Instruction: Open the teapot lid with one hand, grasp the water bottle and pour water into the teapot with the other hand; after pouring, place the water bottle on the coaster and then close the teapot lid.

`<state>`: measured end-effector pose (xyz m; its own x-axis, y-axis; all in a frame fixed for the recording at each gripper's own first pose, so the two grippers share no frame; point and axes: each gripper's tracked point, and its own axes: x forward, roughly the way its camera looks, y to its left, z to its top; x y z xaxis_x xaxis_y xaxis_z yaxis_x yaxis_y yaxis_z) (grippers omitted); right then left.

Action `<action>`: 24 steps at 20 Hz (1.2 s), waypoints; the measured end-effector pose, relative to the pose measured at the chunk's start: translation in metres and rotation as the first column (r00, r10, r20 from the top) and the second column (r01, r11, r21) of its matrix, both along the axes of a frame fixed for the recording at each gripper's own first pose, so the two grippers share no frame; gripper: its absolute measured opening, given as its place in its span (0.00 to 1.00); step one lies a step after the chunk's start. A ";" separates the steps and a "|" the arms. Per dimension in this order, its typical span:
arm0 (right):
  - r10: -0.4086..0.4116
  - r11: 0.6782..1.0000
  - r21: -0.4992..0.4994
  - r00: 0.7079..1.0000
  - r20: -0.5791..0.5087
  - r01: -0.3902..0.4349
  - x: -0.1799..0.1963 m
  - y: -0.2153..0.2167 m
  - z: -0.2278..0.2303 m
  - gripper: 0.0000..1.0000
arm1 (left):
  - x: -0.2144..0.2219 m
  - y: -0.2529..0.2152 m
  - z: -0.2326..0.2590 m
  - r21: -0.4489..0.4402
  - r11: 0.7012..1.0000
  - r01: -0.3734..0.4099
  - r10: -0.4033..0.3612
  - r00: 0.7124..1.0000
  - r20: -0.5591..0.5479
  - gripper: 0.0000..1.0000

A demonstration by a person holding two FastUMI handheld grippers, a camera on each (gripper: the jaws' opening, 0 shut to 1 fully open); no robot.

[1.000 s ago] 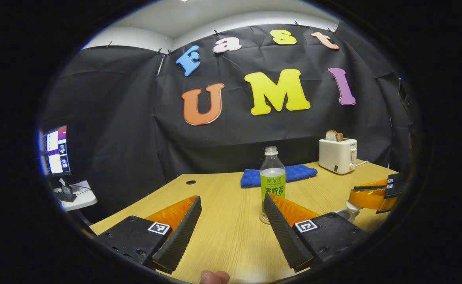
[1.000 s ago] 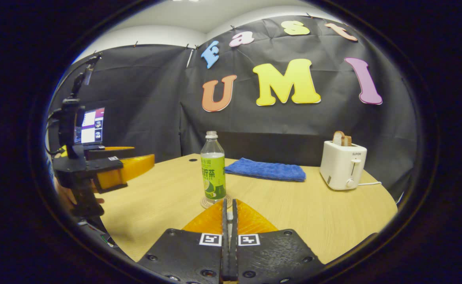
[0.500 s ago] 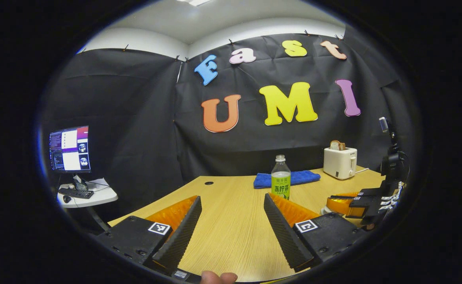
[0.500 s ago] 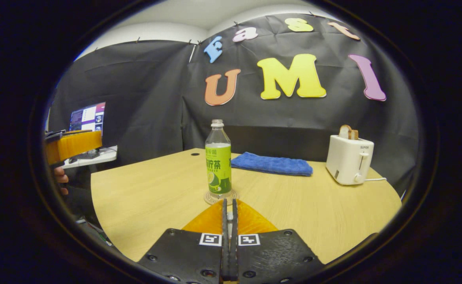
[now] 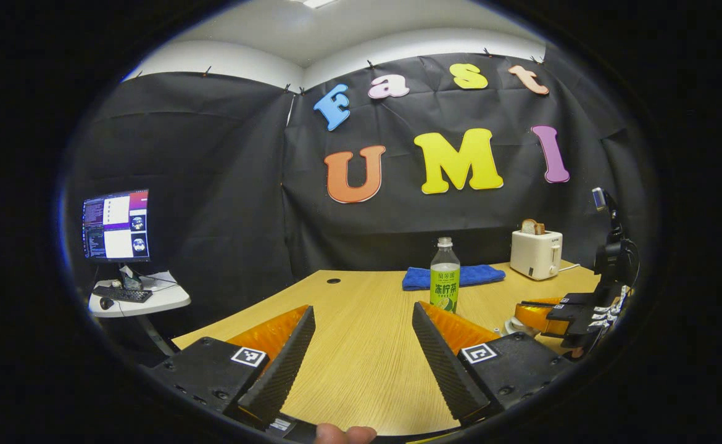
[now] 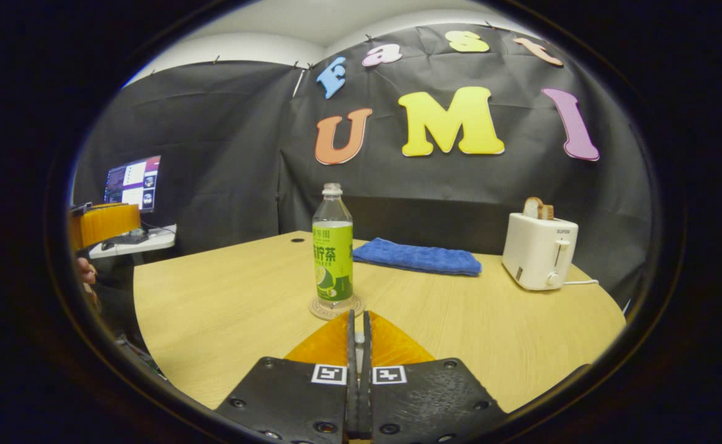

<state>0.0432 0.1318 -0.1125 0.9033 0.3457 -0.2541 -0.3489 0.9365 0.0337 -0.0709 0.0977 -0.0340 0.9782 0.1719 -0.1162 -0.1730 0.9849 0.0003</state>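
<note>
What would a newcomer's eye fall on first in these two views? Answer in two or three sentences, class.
First, the water bottle with its bright green label, upright on a round coaster mid-table. Next, the white toaster with bread in its slot, at the table's far right, and the blue towel lying flat between them, farther back.
</note>
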 end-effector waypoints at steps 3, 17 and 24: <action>0.000 1.000 -0.011 1.000 0.004 0.000 0.000 0.001 -0.002 0.01 | 0.003 -0.003 0.000 0.000 1.000 0.005 -0.005 1.000 0.006 0.98; -0.125 0.991 -0.023 0.969 0.215 0.133 -0.018 -0.037 0.059 0.81 | 0.031 -0.051 -0.007 -0.037 0.995 0.091 -0.090 0.995 0.035 0.99; -0.228 0.974 0.053 0.943 0.240 0.222 -0.054 -0.068 0.085 0.93 | 0.037 -0.079 -0.010 -0.037 0.990 0.138 -0.137 0.990 0.037 0.99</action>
